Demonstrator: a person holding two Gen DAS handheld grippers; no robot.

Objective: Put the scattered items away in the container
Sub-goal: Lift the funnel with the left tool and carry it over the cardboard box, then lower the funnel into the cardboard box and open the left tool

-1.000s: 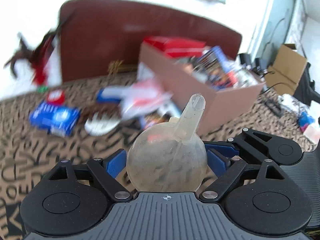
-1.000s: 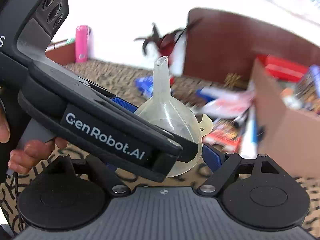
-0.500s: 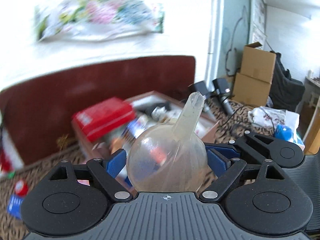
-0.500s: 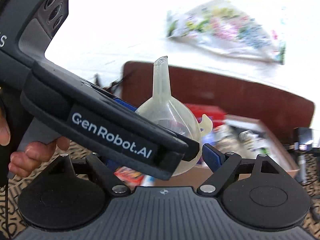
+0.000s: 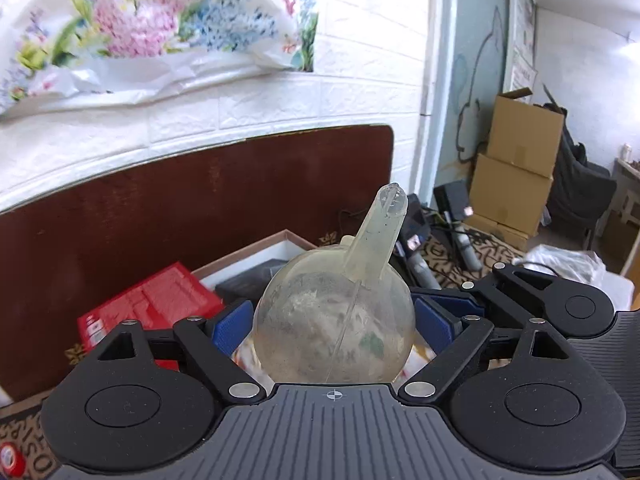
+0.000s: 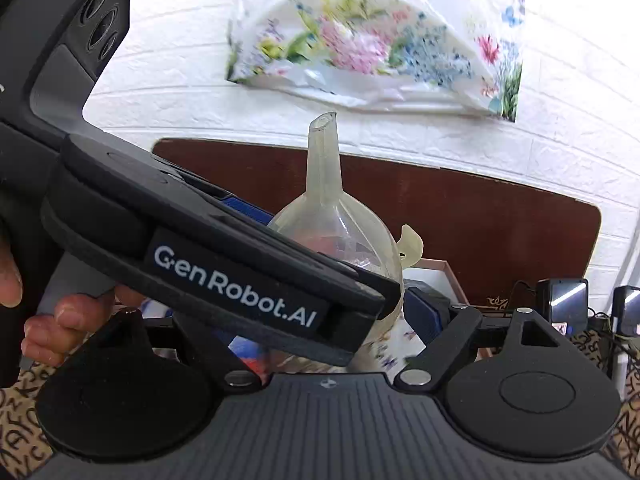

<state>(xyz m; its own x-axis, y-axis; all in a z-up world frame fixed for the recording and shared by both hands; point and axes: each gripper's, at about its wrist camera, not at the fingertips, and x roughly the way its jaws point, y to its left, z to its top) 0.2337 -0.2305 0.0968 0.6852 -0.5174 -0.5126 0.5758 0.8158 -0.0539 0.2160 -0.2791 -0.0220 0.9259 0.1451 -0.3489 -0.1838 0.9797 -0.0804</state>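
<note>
The left tool [image 5: 334, 320] has its blue pads [image 5: 228, 326] pressed to either side of the bowl of a cloudy translucent funnel [image 5: 336, 332], jaws spread wide around it, the spout tilting up and to the right. In the right wrist view the right tool [image 6: 340, 300] stands equally wide around the same funnel [image 6: 340, 232]; its right blue pad sits just beside the rim, while its left pad is hidden behind the left tool's black body, so contact on that side cannot be told. A hand [image 6: 52, 320] grips the left tool's handle at the left edge of that view.

The funnel is held aloft over the near part of an open cardboard box [image 5: 280, 242], the container, whose pink-brown rim shows just behind the spout. Inside it lie a red packet [image 5: 160, 300] against the left wall, a dark box [image 5: 248, 280] beside it, and printed wrappers under the funnel. Directly behind the box rises a dark brown headboard [image 5: 160, 208], leaving little room at the back. To the right the patterned bedcover [image 5: 452, 260] is more open, with black devices and cables [image 5: 452, 216] toward its right edge. Stacked cartons [image 5: 516, 168] stand farther off. A floral bag [image 6: 372, 48] hangs on the white wall.
</note>
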